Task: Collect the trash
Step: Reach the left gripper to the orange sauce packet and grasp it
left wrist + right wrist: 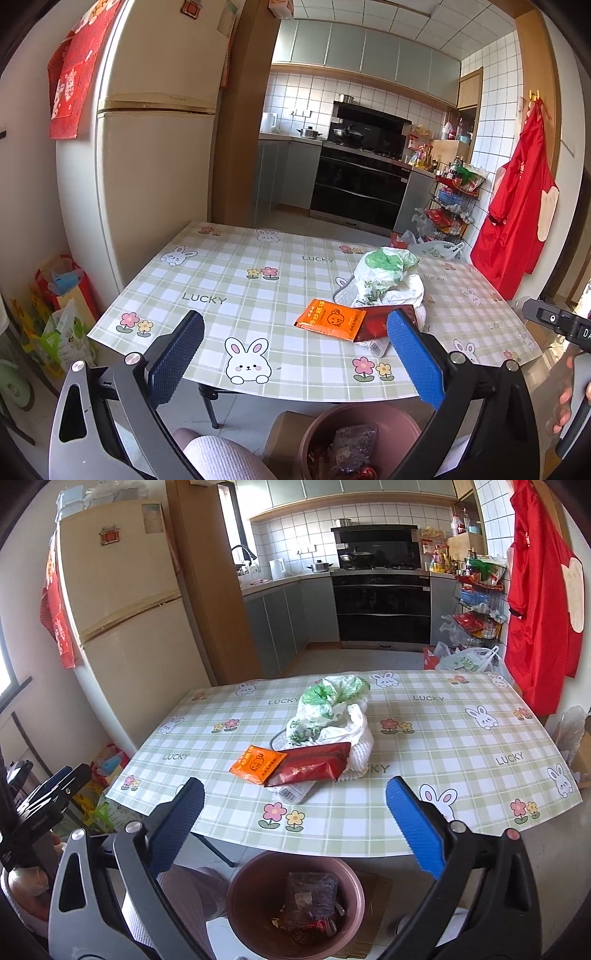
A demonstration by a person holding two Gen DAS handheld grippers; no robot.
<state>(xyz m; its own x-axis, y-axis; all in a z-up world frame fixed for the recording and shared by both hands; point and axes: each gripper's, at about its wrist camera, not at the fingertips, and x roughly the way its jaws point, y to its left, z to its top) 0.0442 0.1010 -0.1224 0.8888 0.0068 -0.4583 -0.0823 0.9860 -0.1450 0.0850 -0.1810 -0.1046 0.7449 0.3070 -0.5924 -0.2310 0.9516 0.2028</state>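
An orange packet (330,317) (256,763), a dark red wrapper (376,325) (310,763) and a crumpled white and green plastic bag (388,277) (328,709) lie together on the checked table (229,295) (461,746). A white wrapper (291,793) lies under the red one. A pink bin (391,424) (255,893) with trash in it stands on the floor below the table's near edge. My left gripper (295,354) is open and empty, over the near edge. My right gripper (293,823) is open and empty, above the bin.
A fridge (155,166) (125,620) stands left of the table. Bags (62,325) sit on the floor at the left. A wire rack (476,602) and a red apron (539,602) are at the right. A cardboard box (284,439) lies beside the bin.
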